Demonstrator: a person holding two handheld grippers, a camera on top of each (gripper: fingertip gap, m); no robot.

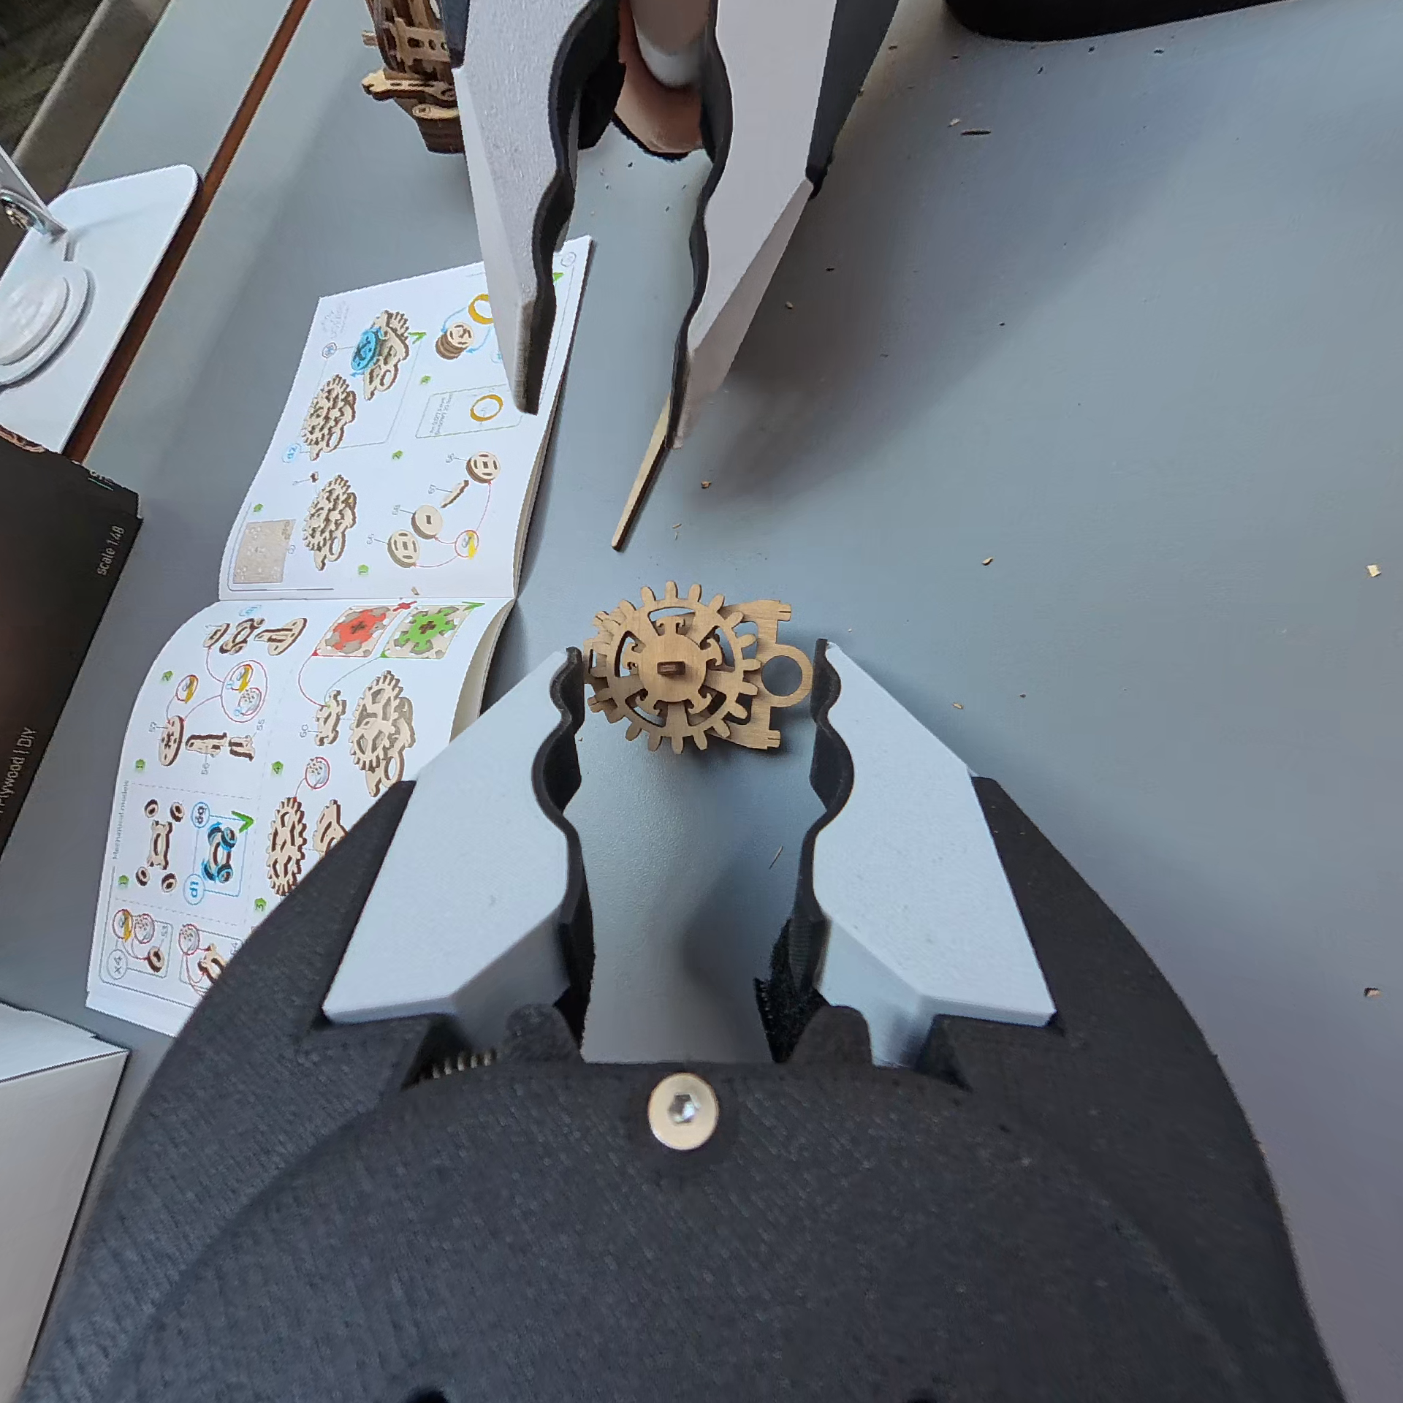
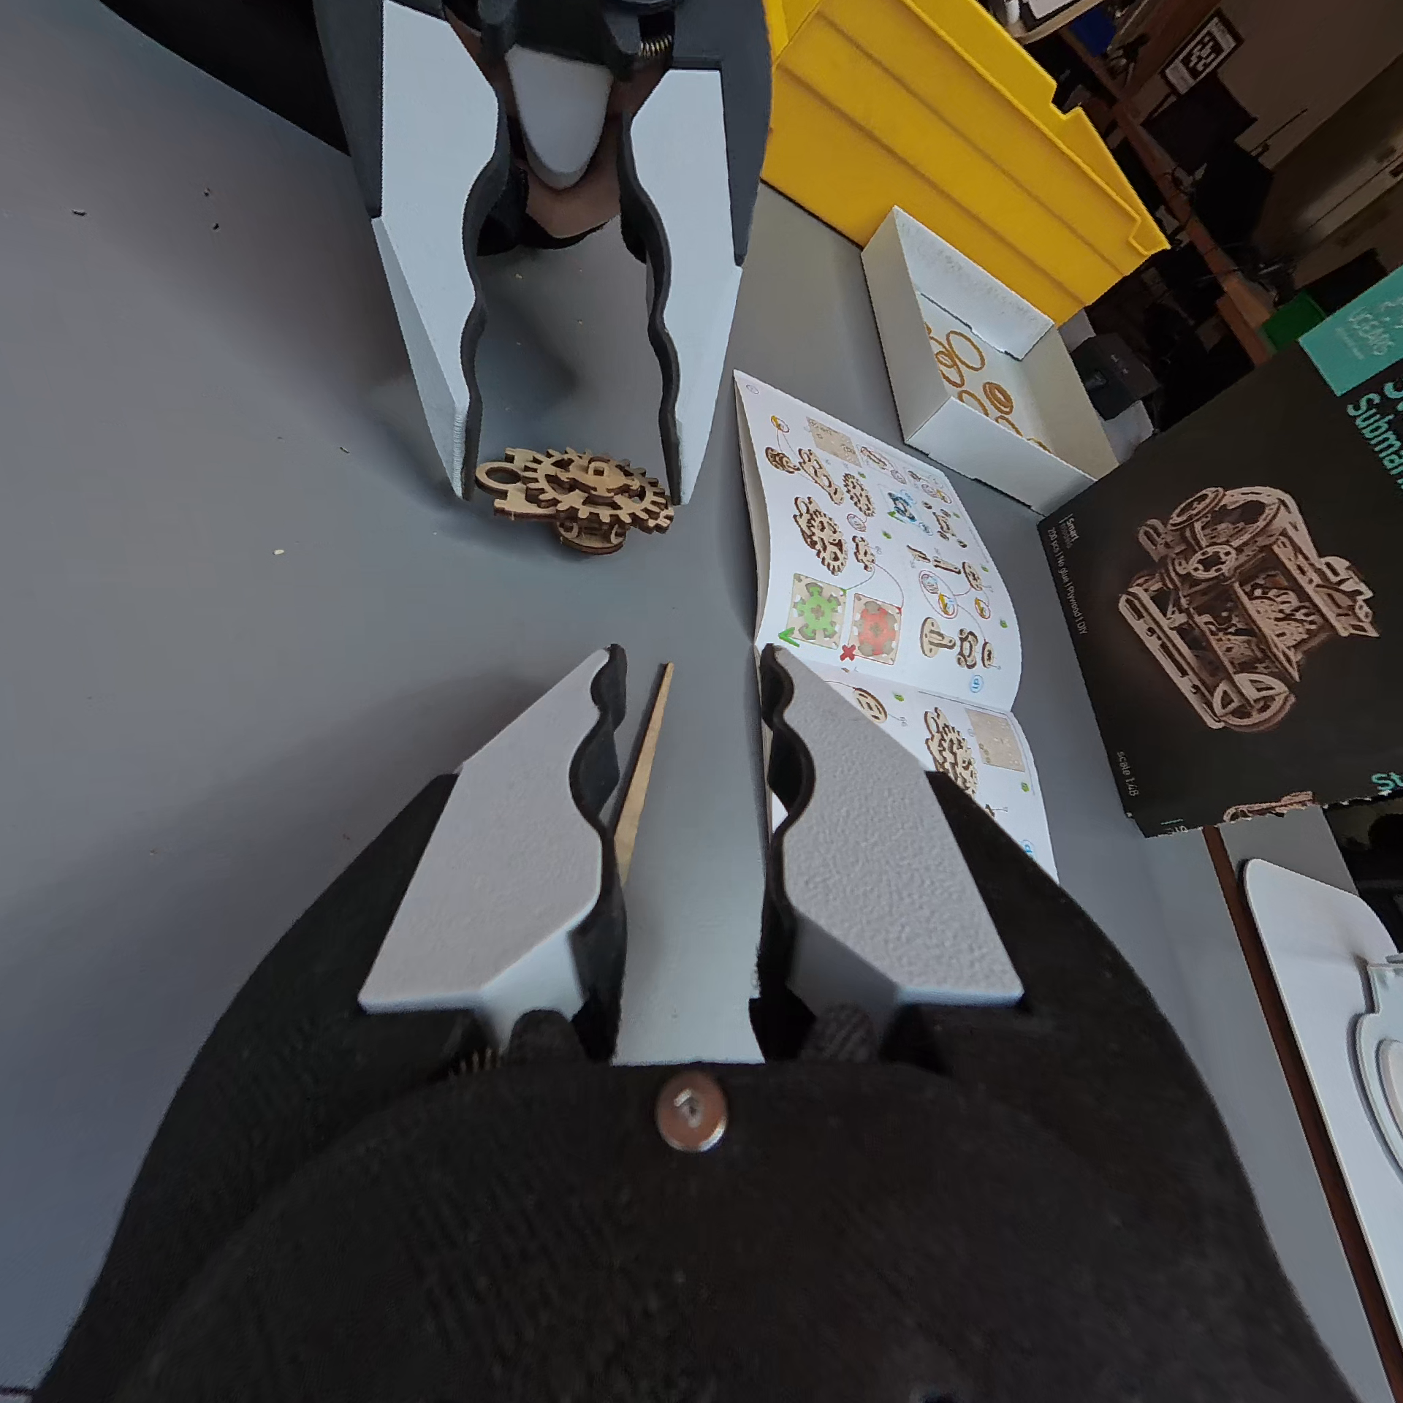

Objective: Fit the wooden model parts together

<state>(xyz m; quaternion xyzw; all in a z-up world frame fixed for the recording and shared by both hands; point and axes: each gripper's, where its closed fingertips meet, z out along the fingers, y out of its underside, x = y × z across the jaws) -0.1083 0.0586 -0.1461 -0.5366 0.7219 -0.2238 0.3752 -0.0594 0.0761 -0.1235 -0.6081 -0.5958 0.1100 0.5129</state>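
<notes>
A wooden gear assembly (image 1: 683, 672) with a small ring tab lies flat on the grey table (image 1: 1063, 455). My left gripper (image 1: 697, 659) is open, its fingertips standing on either side of the assembly without closing on it. The same shows in the right wrist view: the left gripper (image 2: 573, 490) straddles the assembly (image 2: 584, 497). A thin wooden stick (image 2: 645, 759) lies on the table between the fingers of my open right gripper (image 2: 691, 653), close to one pad. In the left wrist view the stick (image 1: 645, 486) lies by the right gripper (image 1: 603, 417).
An open instruction booklet (image 1: 364, 607) lies beside the work spot. A black kit box (image 2: 1230, 607), a white tray with wooden rings (image 2: 987, 395) and yellow bins (image 2: 949, 129) stand beyond it. A partly built wooden model (image 1: 410, 76) stands at the far edge. Across from one pair of fingers to the other is roughly 6 cm.
</notes>
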